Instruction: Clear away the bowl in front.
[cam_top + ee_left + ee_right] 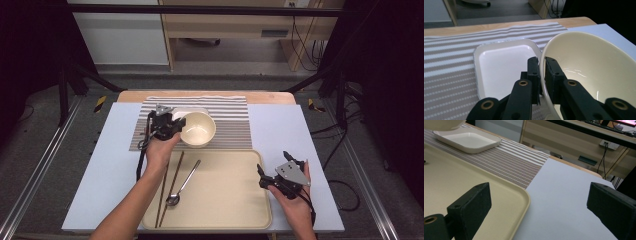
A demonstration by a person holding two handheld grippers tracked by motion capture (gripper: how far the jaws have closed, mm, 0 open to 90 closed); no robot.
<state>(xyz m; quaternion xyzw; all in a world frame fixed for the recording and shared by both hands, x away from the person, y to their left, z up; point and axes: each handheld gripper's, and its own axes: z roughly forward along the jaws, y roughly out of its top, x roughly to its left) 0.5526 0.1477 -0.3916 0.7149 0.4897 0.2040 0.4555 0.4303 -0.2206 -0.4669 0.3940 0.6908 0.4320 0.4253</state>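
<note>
My left gripper (176,126) (542,65) is shut on the near rim of a cream bowl (198,129) (589,67), one jaw inside and one outside. The bowl hangs tilted over the striped mat (230,122), partly over a white rectangular dish (186,111) (504,62) (469,141). My right gripper (272,172) (539,202) stands open with nothing between its jaws, held over the right edge of the beige tray (235,200) (454,185). On the tray lie a pair of dark chopsticks (169,187) and a metal spoon (182,185).
A pale blue sheet (290,135) (564,195) covers the table under the tray and mat. The table's wooden far edge (205,94) borders grey floor. Dark frame posts stand at both sides, and cables hang at the back right.
</note>
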